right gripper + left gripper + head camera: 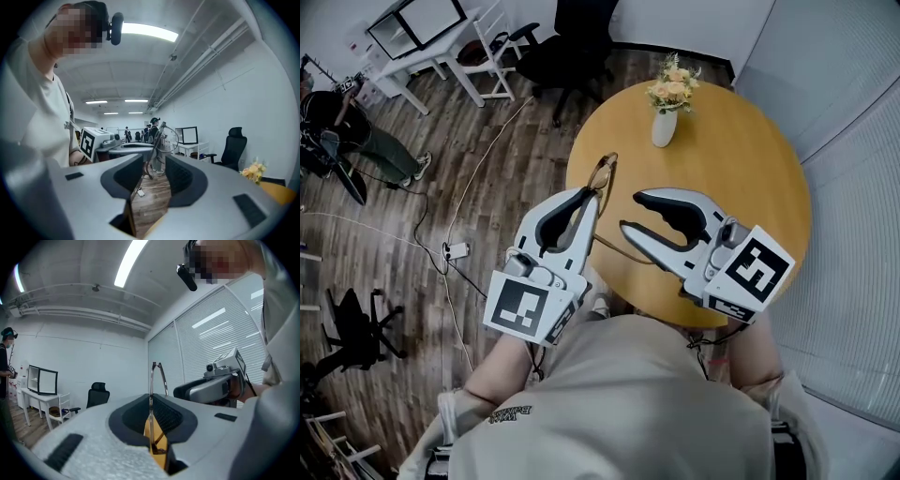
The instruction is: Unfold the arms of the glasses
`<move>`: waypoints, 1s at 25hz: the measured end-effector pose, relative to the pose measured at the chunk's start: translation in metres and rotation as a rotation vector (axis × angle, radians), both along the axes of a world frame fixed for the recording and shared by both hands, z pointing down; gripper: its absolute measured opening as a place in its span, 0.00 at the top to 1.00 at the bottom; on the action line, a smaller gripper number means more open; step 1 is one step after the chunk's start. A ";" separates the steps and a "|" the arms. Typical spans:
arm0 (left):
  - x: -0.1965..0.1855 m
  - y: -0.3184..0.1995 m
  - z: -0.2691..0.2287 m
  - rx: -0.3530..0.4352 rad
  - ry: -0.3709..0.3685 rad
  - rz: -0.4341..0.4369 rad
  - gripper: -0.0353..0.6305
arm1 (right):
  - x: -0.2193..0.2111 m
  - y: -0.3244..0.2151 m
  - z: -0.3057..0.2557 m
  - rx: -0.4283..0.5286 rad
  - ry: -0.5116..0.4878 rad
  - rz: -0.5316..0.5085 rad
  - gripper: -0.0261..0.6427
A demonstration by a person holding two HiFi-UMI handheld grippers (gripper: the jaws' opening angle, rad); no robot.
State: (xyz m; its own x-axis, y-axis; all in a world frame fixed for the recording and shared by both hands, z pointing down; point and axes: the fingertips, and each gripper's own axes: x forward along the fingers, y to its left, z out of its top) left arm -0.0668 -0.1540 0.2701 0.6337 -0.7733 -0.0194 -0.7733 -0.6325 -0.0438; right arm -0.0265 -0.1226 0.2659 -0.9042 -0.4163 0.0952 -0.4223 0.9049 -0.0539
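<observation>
1. Left gripper (pixel 592 199) is clamped on the glasses (pixel 602 174), held over the table's (pixel 741 169) near left edge.
2. Right gripper (pixel 630 212): jaws apart, empty, just right of them.
3. Light, thin, bendable frame; pinch an arm gently, probably mid-length, as the hinge is hard to see.

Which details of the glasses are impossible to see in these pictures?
- Head view: the left gripper covers part of the glasses, so how far their arms are unfolded is unclear.
- Left gripper view: the glasses show edge-on; lenses unreadable.
- Right gripper view: the frame is too thin and small.
</observation>
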 end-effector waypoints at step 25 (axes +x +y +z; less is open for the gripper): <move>0.029 0.022 0.007 -0.032 -0.018 0.051 0.89 | -0.011 0.017 0.047 -0.011 0.229 -0.072 0.89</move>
State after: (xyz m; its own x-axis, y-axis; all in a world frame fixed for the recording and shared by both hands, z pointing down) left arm -0.0374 -0.1321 0.2768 0.6723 -0.7401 0.0163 -0.7393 -0.6724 -0.0364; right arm -0.0372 -0.1057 0.3130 -0.8859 -0.3492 0.3054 -0.3589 0.9330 0.0258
